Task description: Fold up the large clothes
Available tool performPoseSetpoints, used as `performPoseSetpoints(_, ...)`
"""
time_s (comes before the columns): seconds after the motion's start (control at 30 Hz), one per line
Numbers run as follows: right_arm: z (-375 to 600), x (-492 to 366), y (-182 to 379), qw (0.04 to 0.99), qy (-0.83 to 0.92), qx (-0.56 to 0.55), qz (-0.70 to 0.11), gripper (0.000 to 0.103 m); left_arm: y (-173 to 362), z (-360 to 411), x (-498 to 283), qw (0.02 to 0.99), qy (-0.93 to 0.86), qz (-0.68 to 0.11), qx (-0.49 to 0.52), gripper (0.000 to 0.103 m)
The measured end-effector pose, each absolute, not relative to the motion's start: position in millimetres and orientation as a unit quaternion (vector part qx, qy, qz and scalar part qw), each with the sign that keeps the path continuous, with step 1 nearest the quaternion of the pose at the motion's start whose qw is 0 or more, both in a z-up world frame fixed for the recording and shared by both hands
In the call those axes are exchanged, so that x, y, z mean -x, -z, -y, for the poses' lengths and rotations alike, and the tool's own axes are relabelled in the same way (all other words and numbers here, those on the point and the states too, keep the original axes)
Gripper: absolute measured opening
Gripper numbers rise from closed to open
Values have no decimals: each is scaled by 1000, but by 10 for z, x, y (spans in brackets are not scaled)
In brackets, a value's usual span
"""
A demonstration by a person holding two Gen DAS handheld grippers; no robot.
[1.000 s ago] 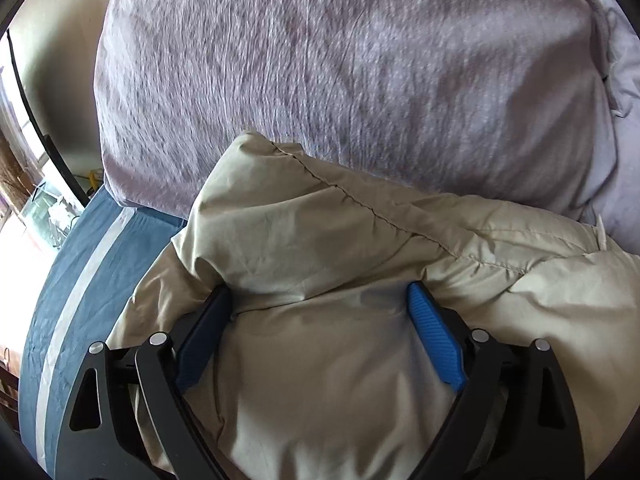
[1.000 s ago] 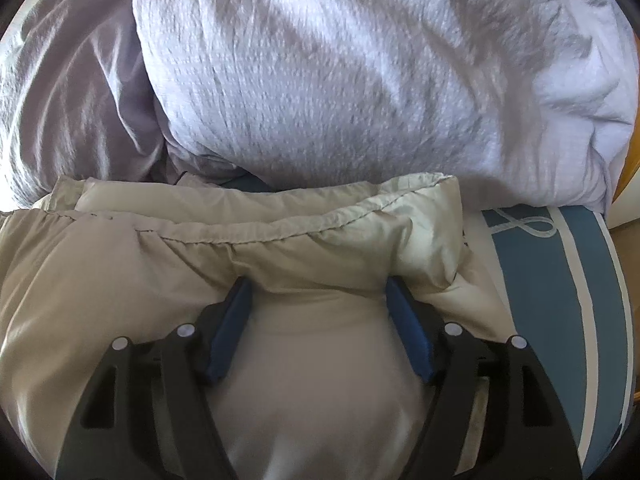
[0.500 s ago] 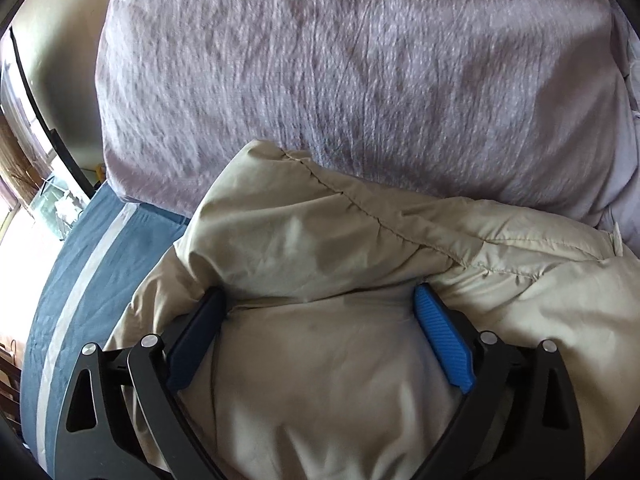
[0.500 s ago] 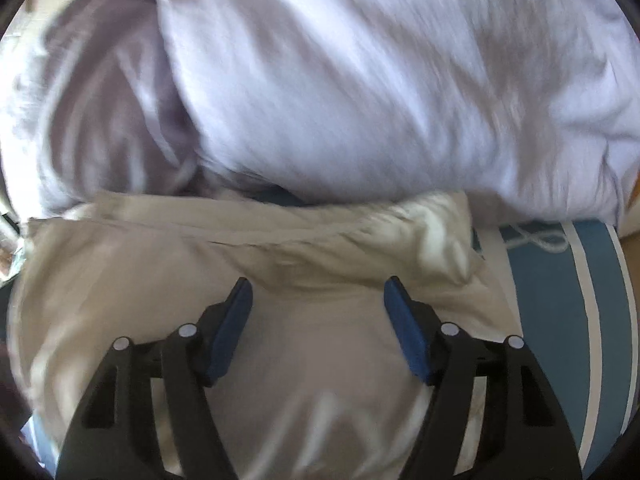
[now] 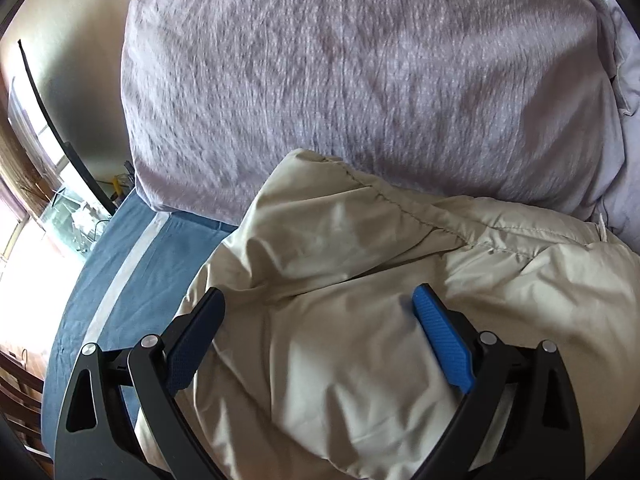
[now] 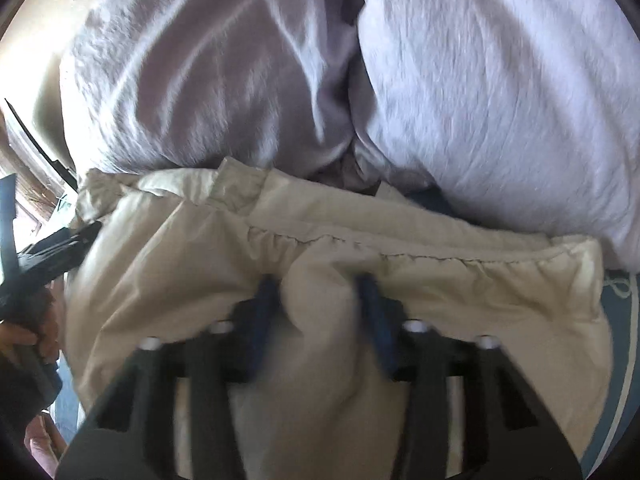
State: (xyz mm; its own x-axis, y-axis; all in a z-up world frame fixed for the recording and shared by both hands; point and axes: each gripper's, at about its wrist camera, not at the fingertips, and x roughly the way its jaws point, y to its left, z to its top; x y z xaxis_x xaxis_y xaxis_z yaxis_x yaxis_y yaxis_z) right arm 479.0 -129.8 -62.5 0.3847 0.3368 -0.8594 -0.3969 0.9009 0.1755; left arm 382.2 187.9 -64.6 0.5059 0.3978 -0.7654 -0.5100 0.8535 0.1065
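Jacket (image 6: 460,292) bunches between the closing right claw (image 6: 320,312); left claw (image 5: 320,320) spread above it.

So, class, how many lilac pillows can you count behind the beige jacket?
2. One lilac pillow lies at the left, the other at the right, both against the beige jacket's far edge. More may be hidden outside the view.
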Motion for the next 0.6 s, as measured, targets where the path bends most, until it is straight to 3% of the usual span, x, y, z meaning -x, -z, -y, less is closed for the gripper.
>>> performPoseSetpoints(0.07,1328,-4842,681,834,-213,27,-509,12,626,-1868,-3809,866,-262,-419,70,96)
performPoseSetpoints(0.17,1363,-4897,672,840,-204,21,-503,5,578,-1860,-3824,871,-252,-414,77,96)
performPoseSetpoints(0.6,1133,-5218,854,852,-146,45,-501,4,372,-987,-4107,900,-168,-400,45,96)
